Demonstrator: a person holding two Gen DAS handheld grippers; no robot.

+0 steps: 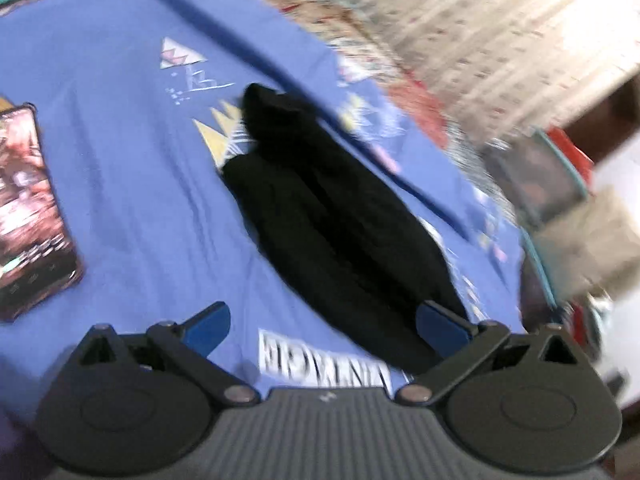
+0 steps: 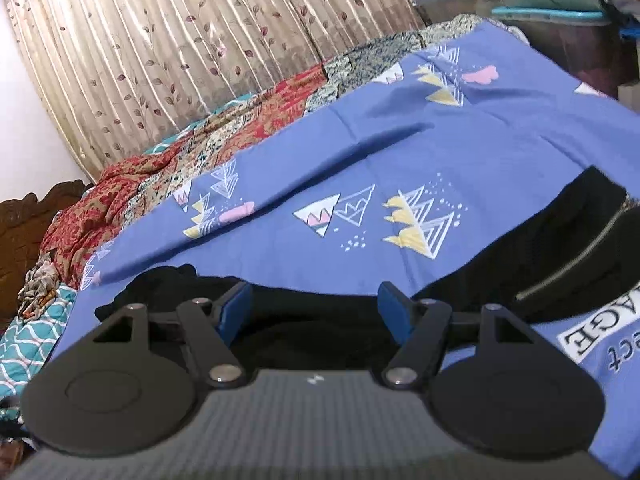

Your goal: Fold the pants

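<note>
The black pants (image 1: 320,216) lie lengthwise on a blue patterned bedsheet (image 1: 120,168), legs together, stretching away from my left gripper (image 1: 326,326). The left gripper is open and empty, just above the near end of the pants; its right finger is over the fabric. In the right wrist view the pants (image 2: 312,320) lie across the front, with a zipper (image 2: 576,260) showing at the right. My right gripper (image 2: 316,312) is open and empty, its fingers over the black fabric. The left wrist view is blurred.
A phone or tablet with a lit screen (image 1: 28,208) lies on the sheet at the left. A patchwork quilt (image 2: 168,156) is bunched along the far edge under a leaf-print curtain (image 2: 200,40). Storage boxes (image 2: 560,8) stand at the right.
</note>
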